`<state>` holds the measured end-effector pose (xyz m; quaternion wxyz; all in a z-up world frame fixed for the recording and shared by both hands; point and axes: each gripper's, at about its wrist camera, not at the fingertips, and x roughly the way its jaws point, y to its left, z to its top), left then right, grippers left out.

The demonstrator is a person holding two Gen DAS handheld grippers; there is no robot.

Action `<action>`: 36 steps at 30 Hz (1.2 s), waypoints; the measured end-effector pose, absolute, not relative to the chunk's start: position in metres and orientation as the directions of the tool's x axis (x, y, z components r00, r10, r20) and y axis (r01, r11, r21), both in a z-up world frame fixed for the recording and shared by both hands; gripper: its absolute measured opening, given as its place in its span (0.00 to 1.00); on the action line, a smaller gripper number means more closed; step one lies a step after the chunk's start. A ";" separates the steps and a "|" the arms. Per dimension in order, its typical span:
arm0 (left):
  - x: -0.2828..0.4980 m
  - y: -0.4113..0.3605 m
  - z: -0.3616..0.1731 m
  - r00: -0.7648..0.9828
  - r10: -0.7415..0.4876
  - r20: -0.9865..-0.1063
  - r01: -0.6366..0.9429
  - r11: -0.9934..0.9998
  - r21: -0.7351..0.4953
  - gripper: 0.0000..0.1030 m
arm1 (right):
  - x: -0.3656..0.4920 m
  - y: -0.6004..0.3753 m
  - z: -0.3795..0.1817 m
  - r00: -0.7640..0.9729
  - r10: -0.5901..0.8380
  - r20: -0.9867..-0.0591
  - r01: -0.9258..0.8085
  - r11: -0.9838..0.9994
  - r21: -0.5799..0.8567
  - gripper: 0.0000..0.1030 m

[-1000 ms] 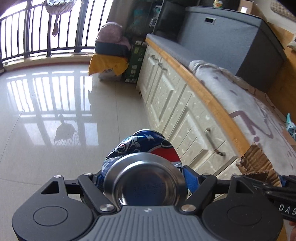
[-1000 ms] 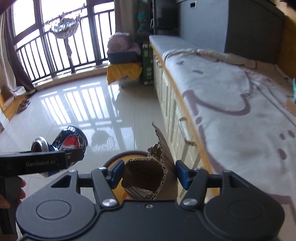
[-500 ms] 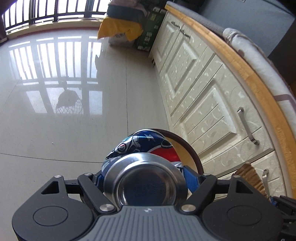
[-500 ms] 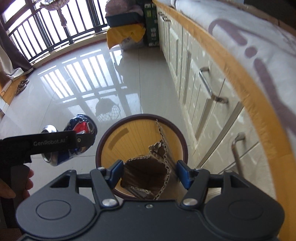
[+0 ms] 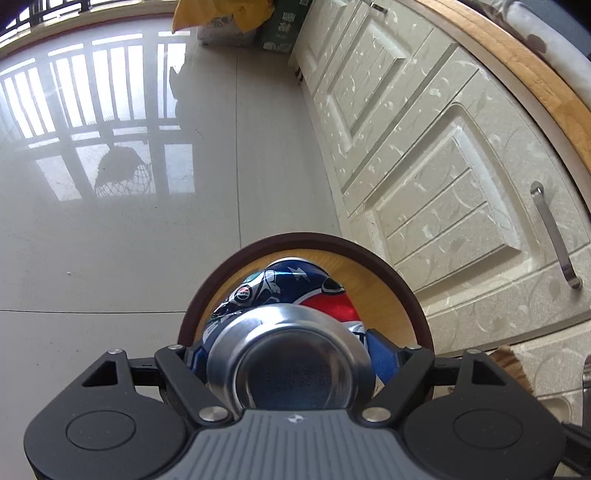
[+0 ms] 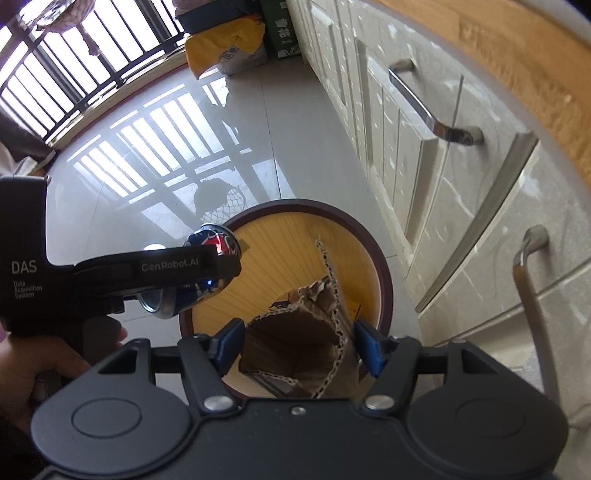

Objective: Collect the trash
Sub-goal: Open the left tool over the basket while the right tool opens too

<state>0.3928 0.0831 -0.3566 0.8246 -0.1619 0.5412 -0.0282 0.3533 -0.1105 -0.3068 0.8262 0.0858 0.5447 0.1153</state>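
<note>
My left gripper is shut on a dented blue and red Pepsi can, its silver base toward the camera, held over the left rim of a round wooden bin with a dark brown rim. In the right wrist view the left gripper and the can hang at the bin's left edge. My right gripper is shut on a torn piece of brown corrugated cardboard, held above the bin's opening.
Cream cabinet doors with metal handles run along the right, under a wooden counter edge. A glossy tiled floor spreads left. A yellow bag and a green box stand far back by the balcony railing.
Both grippers have tilted down and moved toward the bin. The can has gone from beside the bin to over its left rim, and the cardboard is now above its opening.
</note>
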 end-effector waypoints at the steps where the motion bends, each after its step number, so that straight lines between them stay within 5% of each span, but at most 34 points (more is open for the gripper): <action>1: 0.396 0.084 -0.359 0.405 -0.227 -0.886 -0.137 0.943 -0.304 0.84 | 0.356 -0.110 -0.310 0.376 0.291 -0.880 -0.088 0.956 0.279 0.65; 3: 0.401 0.086 -0.363 0.396 -0.233 -0.888 -0.147 0.939 -0.312 0.95 | 0.359 -0.110 -0.315 0.369 0.305 -0.878 -0.083 0.952 0.296 0.67; 8: 0.404 0.089 -0.368 0.381 -0.211 -0.900 -0.142 0.949 -0.282 0.98 | 0.362 -0.102 -0.322 0.363 0.351 -0.863 -0.109 0.936 0.334 0.73; 11: 0.402 0.091 -0.369 0.376 -0.203 -0.904 -0.139 0.952 -0.271 1.00 | 0.364 -0.094 -0.328 0.330 0.369 -0.869 -0.136 0.929 0.343 0.90; 15: 0.397 0.093 -0.367 0.365 -0.185 -0.913 -0.118 0.963 -0.242 1.00 | 0.358 -0.086 -0.335 0.310 0.335 -0.890 -0.185 0.939 0.289 1.00; 36: 0.357 0.104 -0.337 0.330 -0.125 -0.936 -0.077 0.984 -0.158 1.00 | 0.344 -0.093 -0.319 0.317 0.223 -0.922 -0.268 0.953 0.139 1.00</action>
